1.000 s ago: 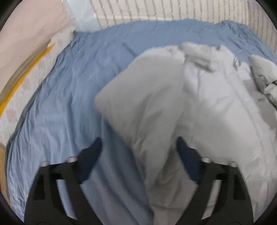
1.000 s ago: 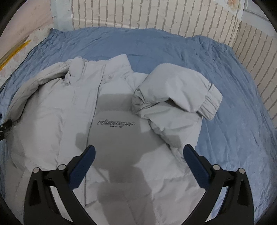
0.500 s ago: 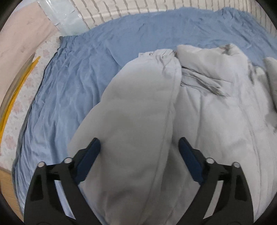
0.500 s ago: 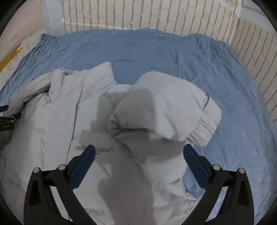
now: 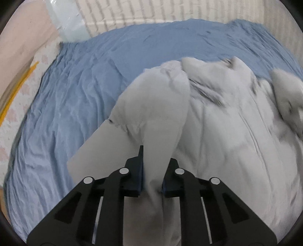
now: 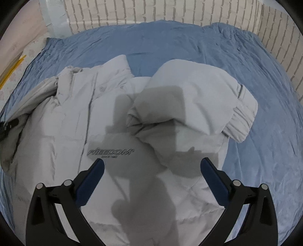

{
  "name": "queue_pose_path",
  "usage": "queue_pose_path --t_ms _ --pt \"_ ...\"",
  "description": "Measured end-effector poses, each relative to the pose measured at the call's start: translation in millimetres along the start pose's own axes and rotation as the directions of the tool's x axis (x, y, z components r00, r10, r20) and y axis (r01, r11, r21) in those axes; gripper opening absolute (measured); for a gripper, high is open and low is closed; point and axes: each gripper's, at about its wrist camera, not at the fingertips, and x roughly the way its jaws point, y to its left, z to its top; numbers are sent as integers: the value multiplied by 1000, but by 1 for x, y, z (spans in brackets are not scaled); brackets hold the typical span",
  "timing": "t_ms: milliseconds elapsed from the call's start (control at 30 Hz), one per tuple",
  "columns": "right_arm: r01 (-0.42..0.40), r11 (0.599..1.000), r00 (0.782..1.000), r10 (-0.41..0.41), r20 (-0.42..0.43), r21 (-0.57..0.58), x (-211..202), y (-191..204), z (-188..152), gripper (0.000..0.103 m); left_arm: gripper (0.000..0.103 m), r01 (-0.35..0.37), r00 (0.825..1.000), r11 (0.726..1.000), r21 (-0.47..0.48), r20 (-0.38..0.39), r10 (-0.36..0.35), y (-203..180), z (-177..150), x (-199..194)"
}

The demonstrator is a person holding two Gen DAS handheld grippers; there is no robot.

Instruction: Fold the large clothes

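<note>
A light grey padded jacket (image 6: 79,121) lies face up on a blue bed sheet (image 6: 170,41), with "FREEDOM" lettering on the chest. Its right sleeve (image 6: 198,98) is folded in a heap over the right side of the body, cuff pointing right. My right gripper (image 6: 151,176) is open and empty above the jacket's lower front. In the left wrist view my left gripper (image 5: 151,170) is shut on the jacket's left sleeve (image 5: 151,113), which rises from the jacket body (image 5: 236,142) toward the camera.
A white brick wall (image 6: 170,11) runs behind the bed and along its right side. A floral mattress edge with a yellow stripe (image 5: 17,94) lies at the left. A pale translucent bag (image 5: 68,22) leans in the back left corner.
My left gripper was open around the left sleeve and has now shut on it. My right gripper has shifted a little over the jacket and stayed open.
</note>
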Motion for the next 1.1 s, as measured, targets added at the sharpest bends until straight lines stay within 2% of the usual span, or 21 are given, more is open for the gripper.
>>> queue_pose_path --t_ms 133,267,333,400,467,633,700,733,767,800,867,900,933,1000,1100 --pt "-18 1000 1000 18 -6 10 -5 0 -10 101 12 3 999 997 74 37 -5 -5 -41 -30" --pt "-41 998 999 41 -19 41 -5 -2 -17 101 11 84 994 995 55 71 -88 7 -65 -59" --pt "-46 998 999 48 -23 50 -6 0 -21 101 11 118 989 990 75 78 -124 8 -74 -71" --pt "-47 998 999 49 -22 52 -8 3 -24 101 11 107 990 985 137 73 -118 -2 -88 -75" --pt "-45 998 999 46 -21 45 -10 8 -25 101 11 122 989 980 158 59 -133 -2 -99 -81" --pt "-39 999 999 39 -18 28 -15 14 -28 101 16 95 993 986 139 56 -104 -5 -100 -72" --pt "-48 998 999 48 -21 29 -17 16 -29 101 21 78 994 989 128 61 -87 -6 -98 -72" --pt "-49 998 999 50 -19 28 -19 17 -30 101 29 66 995 990 126 64 -75 -8 -98 -73" --pt "-50 998 999 50 -16 25 -21 17 -30 101 43 50 996 991 121 66 -59 -11 -96 -74" --pt "-53 998 998 53 -14 22 -22 18 -30 101 51 41 996 993 113 69 -49 -11 -96 -77" --pt "-65 998 998 65 -10 17 -24 21 -29 101 77 42 995 995 93 89 -50 -12 -95 -84" --pt "-71 997 997 71 -8 13 -25 24 -28 101 82 46 993 996 82 103 -55 -12 -95 -90" --pt "-70 998 998 70 -6 6 -26 28 -25 101 92 59 990 996 69 124 -67 -14 -94 -98" --pt "-74 997 997 74 0 -19 -25 39 -20 101 96 49 985 998 50 162 -56 -18 -93 -110" --pt "-81 995 997 82 1 -63 -22 57 -14 101 96 -34 984 999 24 177 29 -14 -88 -120"
